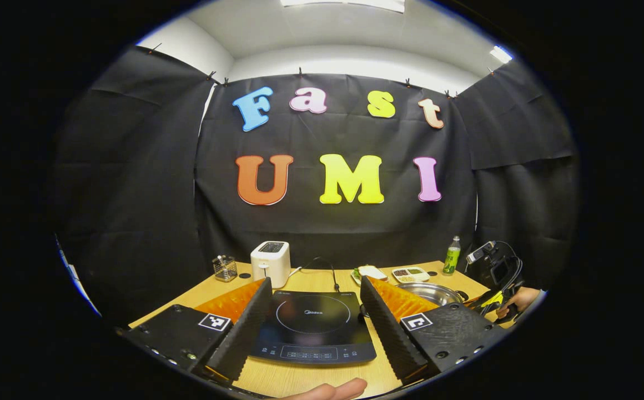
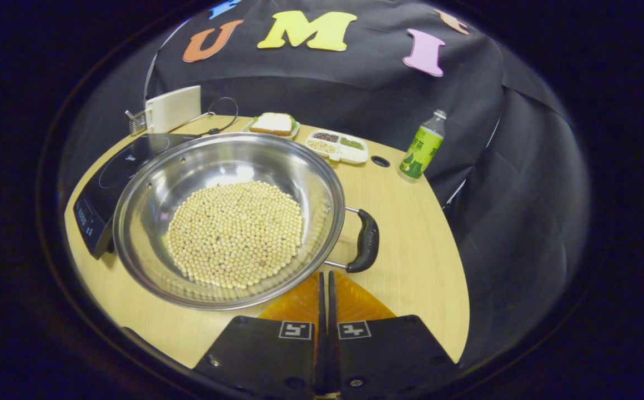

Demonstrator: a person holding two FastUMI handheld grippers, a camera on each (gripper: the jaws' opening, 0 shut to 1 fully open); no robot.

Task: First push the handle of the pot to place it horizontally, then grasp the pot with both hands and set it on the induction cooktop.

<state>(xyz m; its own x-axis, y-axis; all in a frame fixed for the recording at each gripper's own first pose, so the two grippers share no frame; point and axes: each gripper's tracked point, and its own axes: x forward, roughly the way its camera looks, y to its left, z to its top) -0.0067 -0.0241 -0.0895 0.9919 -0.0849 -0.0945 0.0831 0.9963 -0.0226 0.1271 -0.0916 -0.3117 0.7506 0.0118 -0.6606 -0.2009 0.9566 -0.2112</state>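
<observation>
In the left gripper view, the left tool (image 1: 315,289) stands wide, its two ridged black fingers (image 1: 244,328) spread well apart with nothing between them. The induction cooktop (image 1: 313,328) lies flat on the wooden worktop (image 1: 300,378) straight ahead, framed by the gap between the fingers. Beyond the tool's right-hand finger, part of the steel pot (image 1: 436,291) shows, just beside the cooktop. Farther off on that side is the other tool, held by a hand (image 1: 519,300). At the far edge of the worktop stand a white toaster (image 1: 270,262), a small wire holder (image 1: 224,268), a plate with a sandwich (image 1: 371,273), a divided tray (image 1: 409,274) and a green bottle (image 1: 452,256).

In the right gripper view, the right tool (image 2: 325,280) is narrow, its fingers closed together and holding nothing. The pot (image 2: 227,219), filled with pale beans (image 2: 236,233), sits on the worktop directly ahead and slightly left of the tool, its rim near the fingertips. Its black handle (image 2: 367,240) lies just ahead and right of the tips, not touching them. The cooktop (image 2: 108,183) lies left of the pot, touching or partly under its rim.
</observation>
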